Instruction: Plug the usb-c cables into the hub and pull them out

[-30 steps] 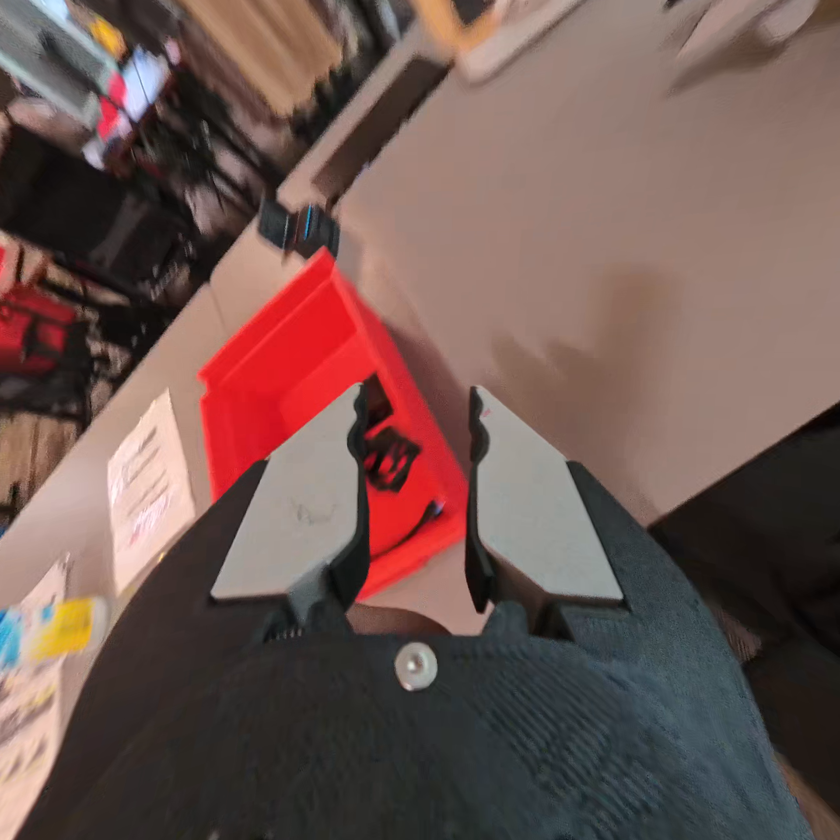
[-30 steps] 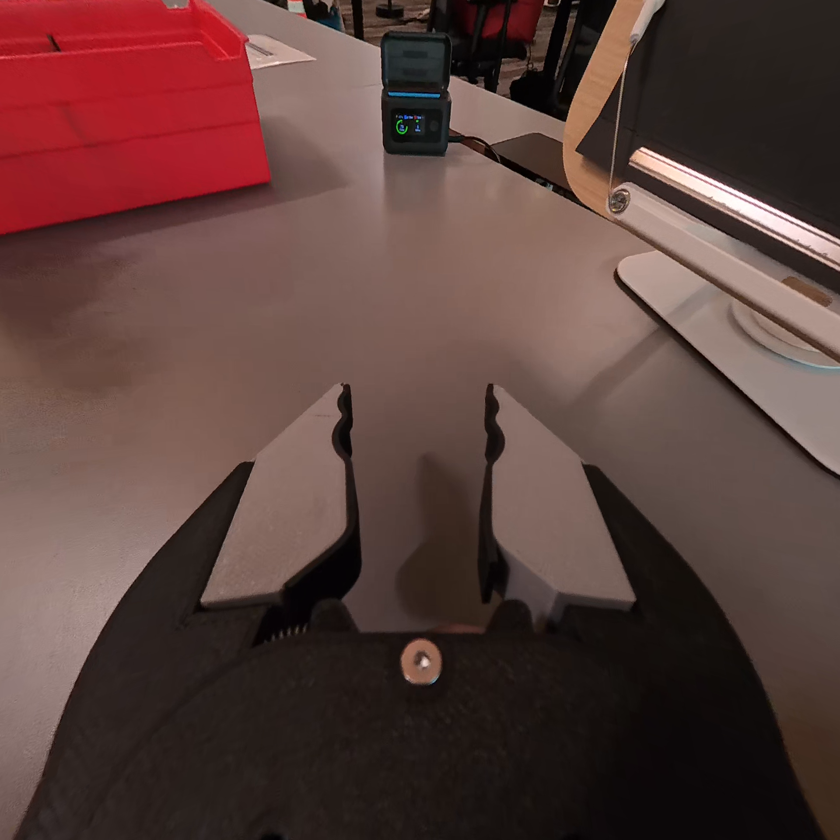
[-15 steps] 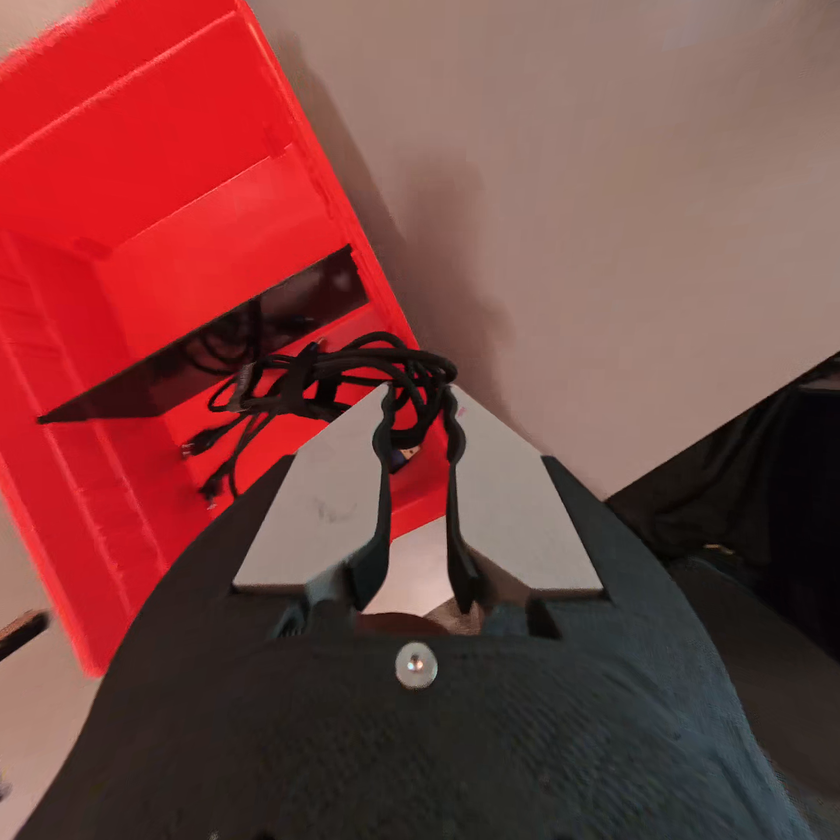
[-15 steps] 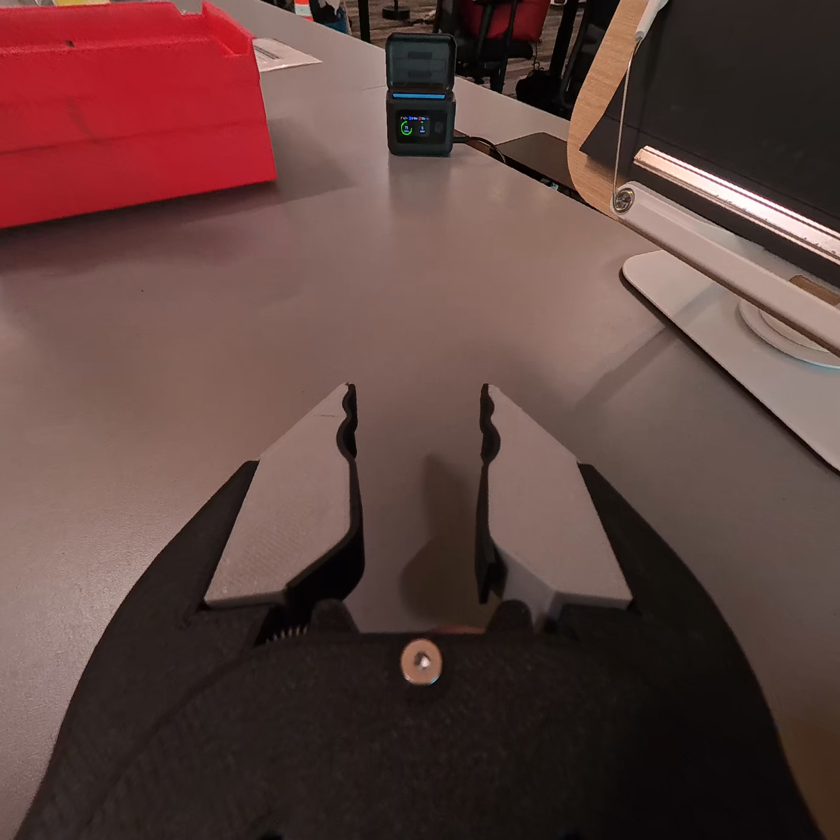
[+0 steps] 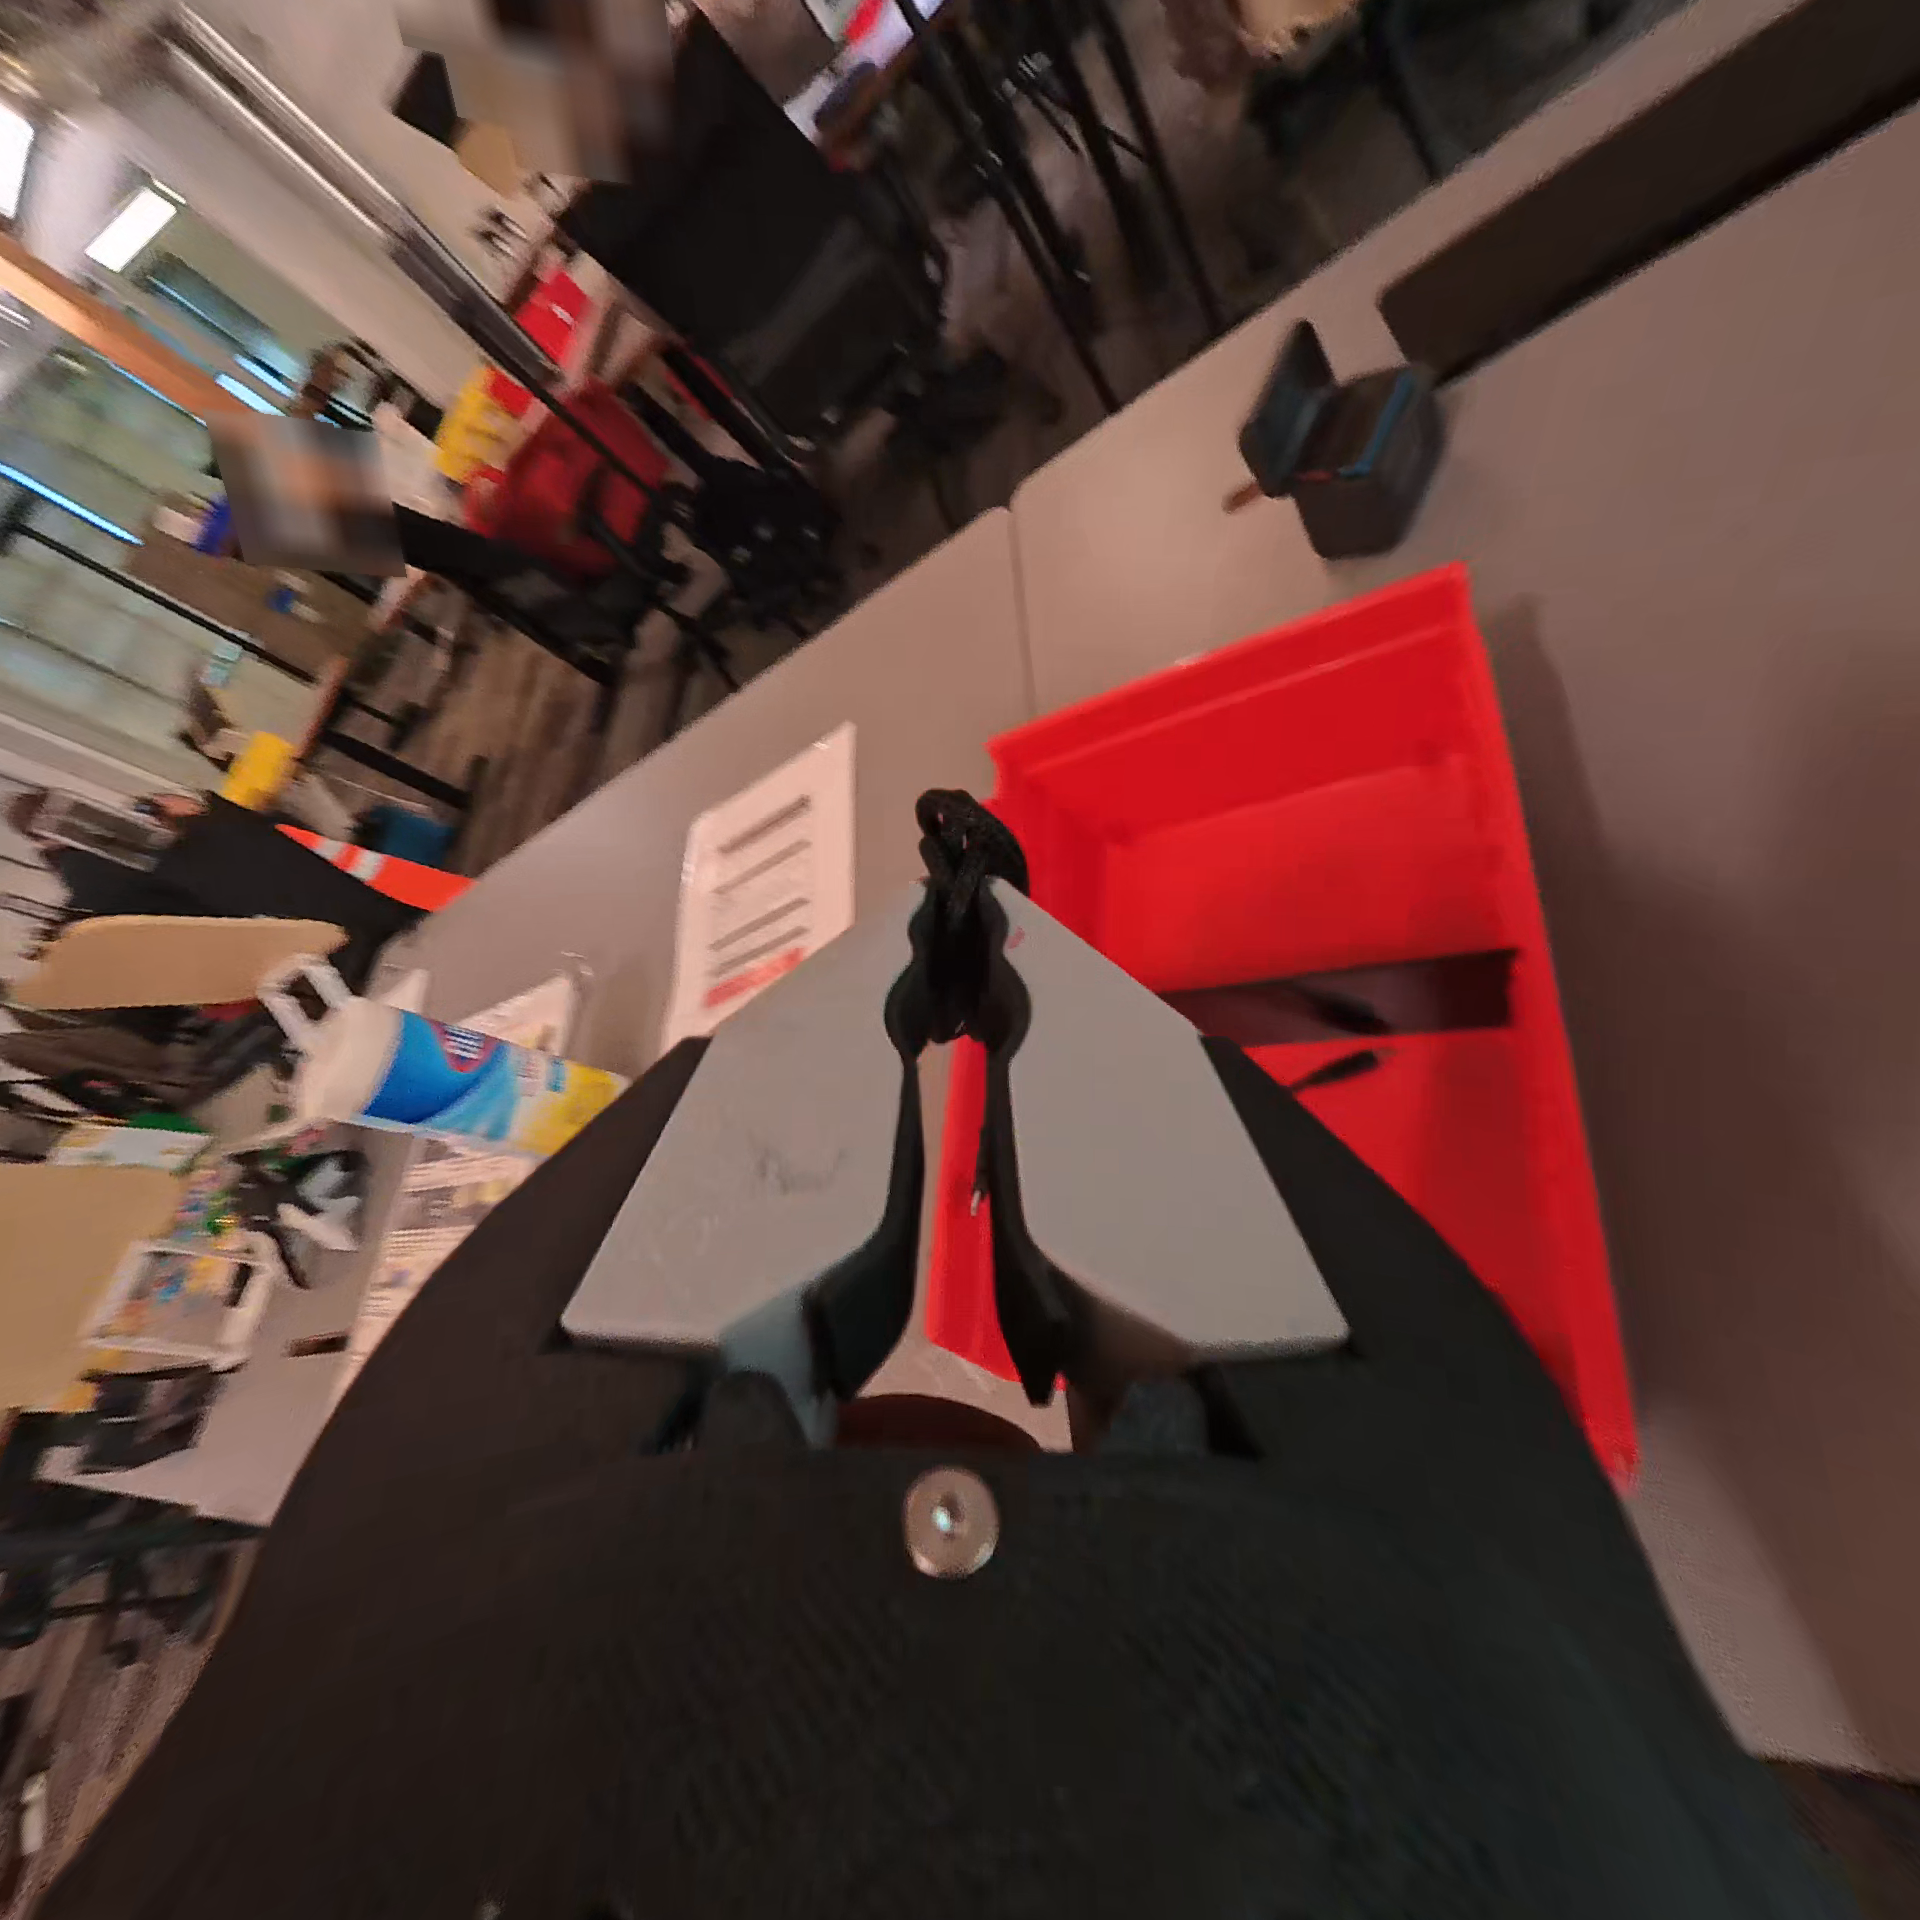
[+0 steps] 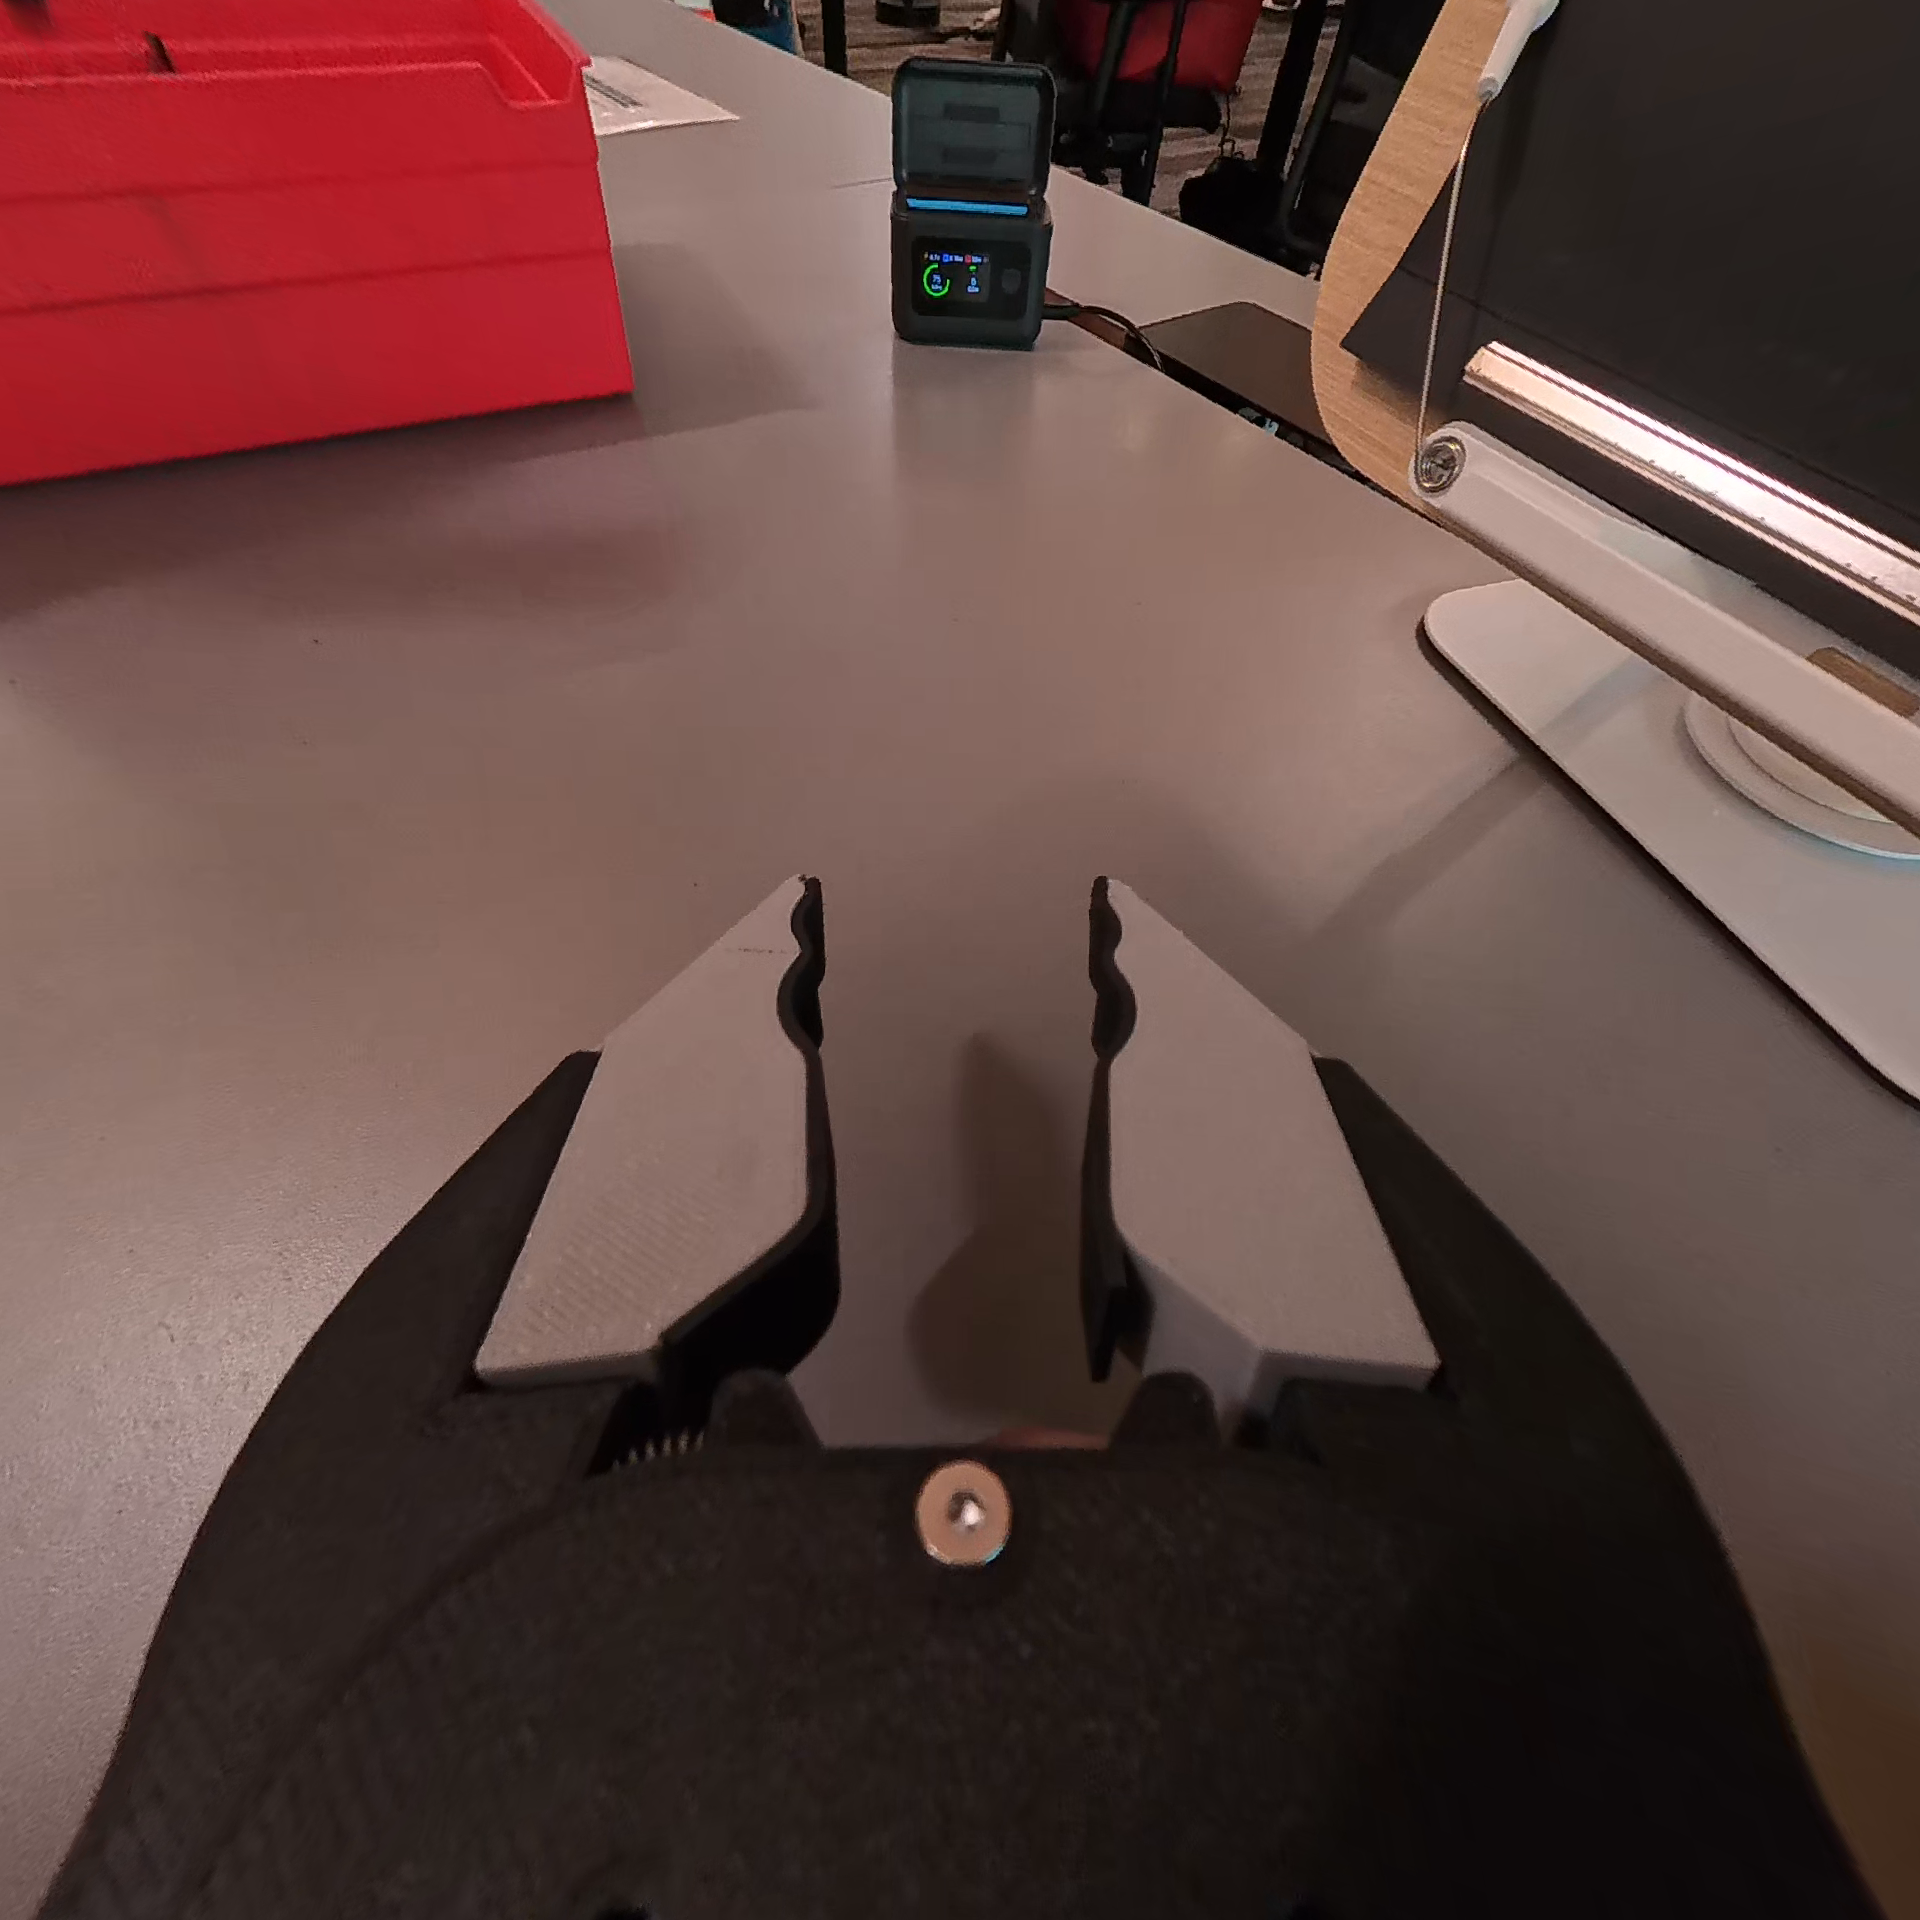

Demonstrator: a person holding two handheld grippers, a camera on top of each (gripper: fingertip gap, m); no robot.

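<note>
Left wrist view: my left gripper (image 5: 961,925) is clenched on a bundle of black cables (image 5: 961,847) at frame centre, lifted above the red bin (image 5: 1538,1039) at right; one loose cable end (image 5: 1335,1070) lies inside the bin. Right wrist view: my right gripper (image 6: 956,904) is spread and holds nothing, above the bare grey table (image 6: 935,623), with the bin (image 6: 312,270) at upper left and a small black device (image 6: 971,208) at top centre.

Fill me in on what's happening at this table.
A person works with two handheld grippers. The left gripper is shut on a bundle of black cables, held up beside the red bin. The right gripper is open and empty, low over the bare grey table. No hub is in view, and nothing is plugged in yet.
</note>
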